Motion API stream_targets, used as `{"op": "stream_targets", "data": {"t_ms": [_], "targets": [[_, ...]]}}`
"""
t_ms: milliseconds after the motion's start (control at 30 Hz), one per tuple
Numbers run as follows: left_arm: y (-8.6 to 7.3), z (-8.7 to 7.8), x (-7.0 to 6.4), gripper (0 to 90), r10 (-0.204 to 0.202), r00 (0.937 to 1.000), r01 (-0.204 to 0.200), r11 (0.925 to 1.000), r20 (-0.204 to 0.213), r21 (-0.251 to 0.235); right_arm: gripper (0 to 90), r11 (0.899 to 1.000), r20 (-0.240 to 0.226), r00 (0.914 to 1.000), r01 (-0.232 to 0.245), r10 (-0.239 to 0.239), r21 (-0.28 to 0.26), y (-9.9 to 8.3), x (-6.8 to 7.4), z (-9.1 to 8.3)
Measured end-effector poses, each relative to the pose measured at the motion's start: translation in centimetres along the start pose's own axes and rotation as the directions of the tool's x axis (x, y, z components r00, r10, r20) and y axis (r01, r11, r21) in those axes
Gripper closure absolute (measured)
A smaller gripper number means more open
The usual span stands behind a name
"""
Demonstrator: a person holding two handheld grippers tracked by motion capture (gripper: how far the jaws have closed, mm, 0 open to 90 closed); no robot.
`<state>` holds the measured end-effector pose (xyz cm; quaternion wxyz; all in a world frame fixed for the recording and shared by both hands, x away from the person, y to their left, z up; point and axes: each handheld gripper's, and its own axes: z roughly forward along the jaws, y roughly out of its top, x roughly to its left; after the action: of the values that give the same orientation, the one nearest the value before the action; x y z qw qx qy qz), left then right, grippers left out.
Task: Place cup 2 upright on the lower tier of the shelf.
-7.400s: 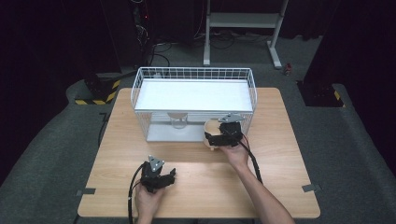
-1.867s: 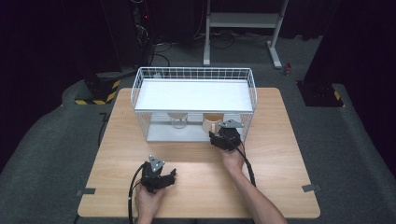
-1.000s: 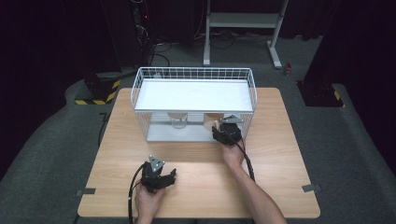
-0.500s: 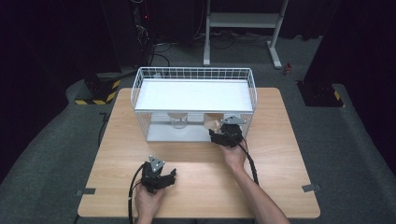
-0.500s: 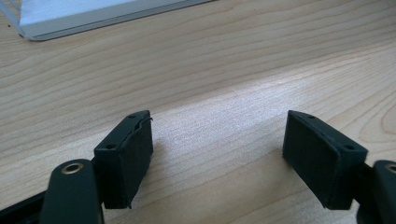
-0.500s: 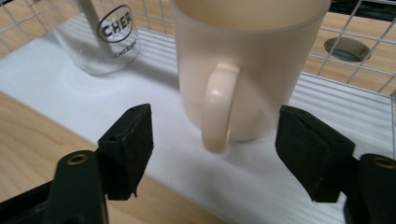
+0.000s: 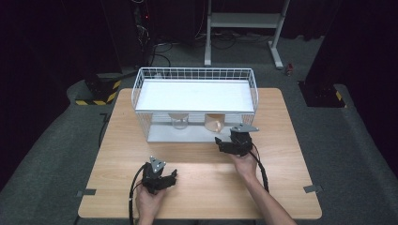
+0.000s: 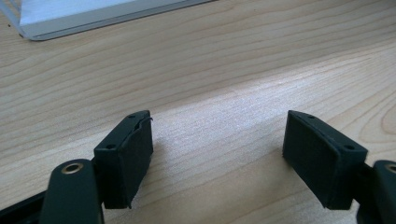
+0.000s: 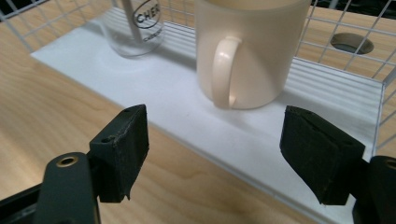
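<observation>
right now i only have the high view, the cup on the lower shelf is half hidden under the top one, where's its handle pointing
Observer: In the right gripper view the cream mug stands upright on the white lower shelf, its handle facing straight at the right gripper.
Operator: is that gripper open or holding anything
Observer: Open, its jaws set wide with nothing between them, short of the shelf's front edge.
Operator: whats the thing left of the mug
Observer: A clear glass with printed lettering, standing apart from the mug.
Operator: and the left one
Observer: The left gripper is open too, over bare wooden table.
</observation>
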<state>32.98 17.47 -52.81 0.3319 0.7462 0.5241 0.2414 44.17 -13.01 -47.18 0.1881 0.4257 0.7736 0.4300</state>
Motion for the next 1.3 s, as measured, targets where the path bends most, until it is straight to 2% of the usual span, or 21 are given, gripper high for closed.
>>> {"op": "stream_targets", "data": {"t_ms": [33, 167, 200, 333, 400, 833, 900, 1233, 1300], "targets": [[0.0, 0.0, 0.0, 24.4, -0.001, 1.0000, 0.001, 1.0000, 0.001, 0.001, 24.3, 1.000, -0.029, 0.9996, 0.000, -0.001, -0.011, -0.6, -0.1, -0.9], [0.0, 0.0, 0.0, 24.5, -0.001, 1.0000, 0.001, 1.0000, 0.001, 0.001, 24.8, 1.000, -0.051, 0.9987, 0.009, -0.010, -0.016, -1.1, -0.2, -1.7], [0.0, 0.0, 0.0, 24.4, -0.001, 1.0000, 0.001, 1.0000, 0.001, 0.000, 25.8, 1.000, -0.070, 0.9975, 0.011, -0.012, -0.026, -1.6, -0.5, -2.6], [0.0, 0.0, 0.0, 24.4, 0.000, 1.0000, 0.000, 1.0000, 0.001, 0.000, 25.9, 0.999, -0.080, 0.9967, 0.010, -0.013, -0.034, -2.3, -1.0, -3.6], [0.0, 0.0, 0.0, 24.4, 0.000, 1.0000, 0.000, 1.0000, 0.001, 0.000, 26.3, 0.999, -0.084, 0.9964, -0.011, 0.007, -0.045, -2.9, -1.6, -4.6], [0.0, 0.0, 0.0, 24.4, 0.000, 1.0000, 0.000, 1.0000, 0.000, 0.000, 26.8, 0.998, -0.087, 0.9958, -0.035, 0.031, -0.045, -4.8, -2.8, -6.4], [0.0, 0.0, 0.0, 24.4, 0.000, 1.0000, 0.000, 1.0000, 0.000, 0.000, 26.9, 0.999, -0.082, 0.9964, -0.026, 0.023, -0.043, -5.1, -2.9, -6.6], [0.0, 0.0, 0.0, 24.4, -0.001, 1.0000, 0.001, 1.0000, 0.000, 0.000, 27.2, 0.999, -0.056, 0.9972, -0.050, 0.049, -0.009, -7.2, -3.9, -7.5], [0.0, 0.0, 0.0, 24.4, -0.001, 1.0000, 0.001, 1.0000, 0.001, 0.000, 27.2, 0.999, -0.050, 0.9979, -0.041, 0.040, -0.004, -7.5, -4.1, -7.6]]}}
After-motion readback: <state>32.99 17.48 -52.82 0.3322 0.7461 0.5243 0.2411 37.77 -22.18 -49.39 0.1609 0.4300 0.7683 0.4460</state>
